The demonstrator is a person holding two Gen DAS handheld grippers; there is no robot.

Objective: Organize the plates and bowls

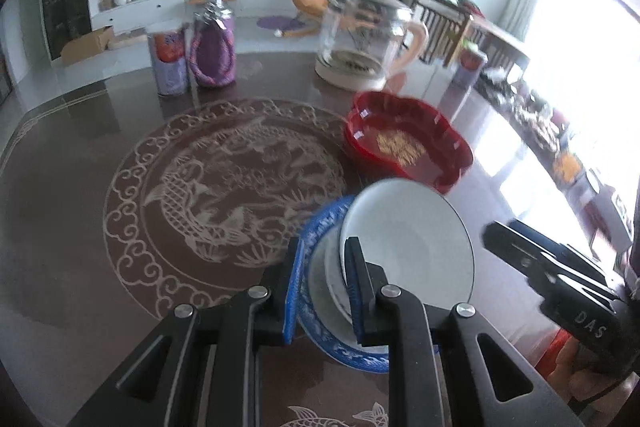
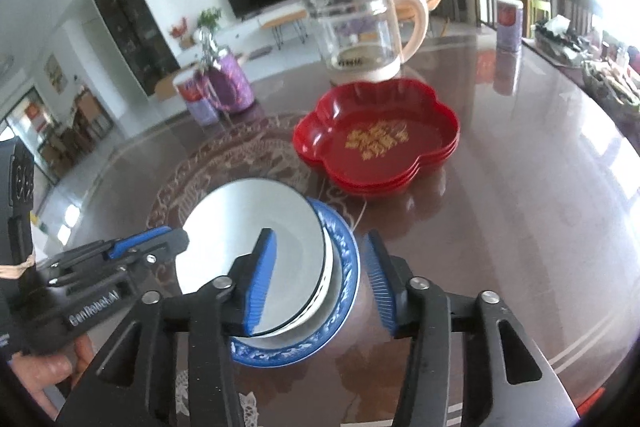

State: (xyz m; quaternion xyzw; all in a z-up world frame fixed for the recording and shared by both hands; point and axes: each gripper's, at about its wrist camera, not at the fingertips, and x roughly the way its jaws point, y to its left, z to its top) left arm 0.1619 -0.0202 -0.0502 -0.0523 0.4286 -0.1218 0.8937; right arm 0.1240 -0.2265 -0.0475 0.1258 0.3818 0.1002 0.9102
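Left hand-held gripper point(image 1: 322, 279): I see it clenched on the near rim of the plate stack; one blue pad sits outside the blue-patterned plate point(image 1: 320, 227), the other inside against the white dishes.
Right hand-held gripper point(image 2: 322, 279): I read it as released; its jaws stand apart, one pad over the white plate point(image 2: 256, 251), the other out past the stack's right edge, and I see neither pad pressing on anything.
Plate stack: white plate on top with a thin dark rim, more white dishes under it, the blue-patterned plate at the bottom. The stack looks tipped, its far side raised; whether its low edge touches the bench I cannot tell.
Red dishes point(image 2: 376, 143): flower-shaped, stacked three deep as I count from the right wrist view, gold print in the top one; they sit just beyond the plate stack, apart from it.
Bench point(image 1: 80, 187): dark brown, glossy, with a pale round fish motif to the left of the stack.
Glass kettle point(image 1: 364, 35): behind the red dishes, cream base and handle.
Cans and purple wrapped bottle point(image 1: 214, 47): together at the far left of the bench.
Background: television on a white wall.
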